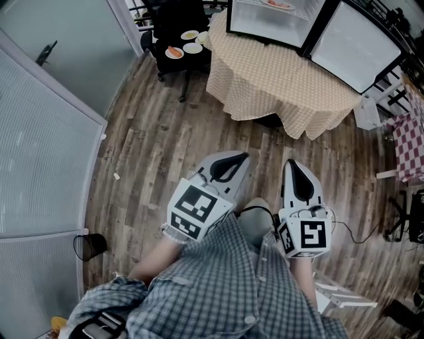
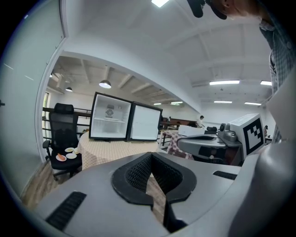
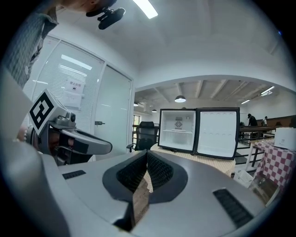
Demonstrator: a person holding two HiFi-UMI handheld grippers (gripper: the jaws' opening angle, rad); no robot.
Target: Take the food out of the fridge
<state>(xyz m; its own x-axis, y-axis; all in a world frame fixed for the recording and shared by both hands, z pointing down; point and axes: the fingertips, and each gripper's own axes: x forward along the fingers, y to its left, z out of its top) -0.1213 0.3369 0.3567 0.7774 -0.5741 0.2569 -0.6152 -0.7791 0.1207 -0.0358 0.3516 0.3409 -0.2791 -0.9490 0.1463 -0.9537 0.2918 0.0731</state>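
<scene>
Left gripper (image 1: 242, 157) and right gripper (image 1: 292, 165) are hanging empty, jaws pressed together. Beyond them, orange food (image 1: 174, 51) is sitting on a white plate on the black chair (image 1: 165, 65), beside the clothed table (image 1: 278, 76) carrying the open fridge (image 1: 265, 20).

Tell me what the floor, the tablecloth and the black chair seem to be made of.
The floor looks like wood planks or laminate, matte; grain and seams show. The tablecloth: fabric, beige fine check, hanging in soft folds. The chair: black, perhaps mesh or fabric; too small to tell.
</scene>
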